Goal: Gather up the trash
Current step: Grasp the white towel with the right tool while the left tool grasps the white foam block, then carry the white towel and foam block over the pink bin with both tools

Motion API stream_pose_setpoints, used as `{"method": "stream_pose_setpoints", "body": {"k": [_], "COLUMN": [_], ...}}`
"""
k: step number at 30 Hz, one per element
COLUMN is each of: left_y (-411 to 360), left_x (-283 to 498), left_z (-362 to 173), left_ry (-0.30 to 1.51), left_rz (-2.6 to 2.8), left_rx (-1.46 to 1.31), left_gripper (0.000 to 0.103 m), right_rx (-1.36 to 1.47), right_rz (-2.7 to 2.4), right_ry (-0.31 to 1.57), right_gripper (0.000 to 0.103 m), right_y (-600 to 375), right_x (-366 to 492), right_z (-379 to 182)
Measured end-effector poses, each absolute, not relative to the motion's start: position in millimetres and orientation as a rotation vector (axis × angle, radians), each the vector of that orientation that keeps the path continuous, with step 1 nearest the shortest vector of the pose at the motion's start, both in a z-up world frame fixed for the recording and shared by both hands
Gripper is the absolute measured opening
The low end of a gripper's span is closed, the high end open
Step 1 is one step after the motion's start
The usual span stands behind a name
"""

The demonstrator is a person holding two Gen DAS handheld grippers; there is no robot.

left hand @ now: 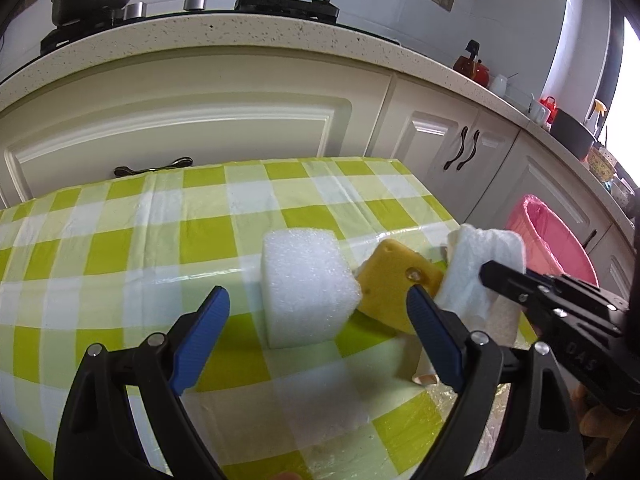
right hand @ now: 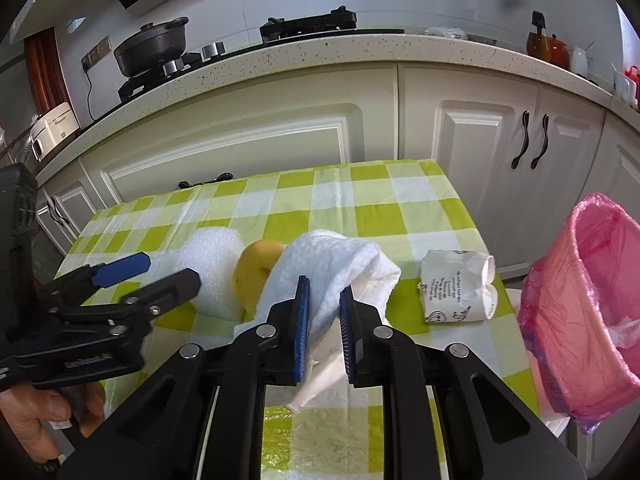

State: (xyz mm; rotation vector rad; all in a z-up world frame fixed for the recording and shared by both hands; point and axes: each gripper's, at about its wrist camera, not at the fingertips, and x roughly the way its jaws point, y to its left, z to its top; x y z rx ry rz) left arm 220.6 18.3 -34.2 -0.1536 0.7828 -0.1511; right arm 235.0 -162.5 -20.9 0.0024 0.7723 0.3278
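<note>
Foam block [right hand: 212,268] left of sponge [right hand: 256,270], tissue [right hand: 332,268] right.

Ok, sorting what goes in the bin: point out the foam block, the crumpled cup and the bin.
foam block [left hand: 308,284], left wrist view, front face.
crumpled cup [right hand: 456,286], right wrist view, printed side.
bin [right hand: 576,320], right wrist view, lined inner wall.

Home kitchen: speckled stone counter [right hand: 320,50] over cream panelled cabinets [right hand: 240,140], gas hob [right hand: 308,26] carrying a lidded black pot [right hand: 154,44], red kettle [right hand: 558,52] further along, checked green tablecloth [right hand: 360,208] on the table, pink-lined bin [right hand: 588,280] beside it.
</note>
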Motion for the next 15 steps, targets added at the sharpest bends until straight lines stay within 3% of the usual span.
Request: {"method": "stream_pose_setpoints", "body": {"k": [9, 11, 13, 15], "left_y": [11.7, 13.1, 14.7, 16.5], "left_x": [234.4, 237.3, 239.5, 238.8], "left_z": [-49.8, -52.8, -55.2, -54.9], "left_ry": [0.844, 0.851, 0.859, 0.86], "left_rz": [-0.109, -0.106, -0.104, -0.1], "left_rx": [-0.116, -0.117, -0.114, -0.119], "left_gripper": [0.074, 0.066, 0.052, 0.052], "right_rx": [0.027, 0.029, 0.032, 0.035], "right_rz": [0.307, 0.304, 0.304, 0.302], "right_ry": [0.742, 0.737, 0.732, 0.727], "right_gripper": [0.016, 0.016, 0.016, 0.016], "right_y": [-188.5, -193.1, -197.1, -201.1], "right_x": [225.2, 222.3, 219.8, 216.7], "right_z": [-7.2, -5.0, -3.2, -1.2]}}
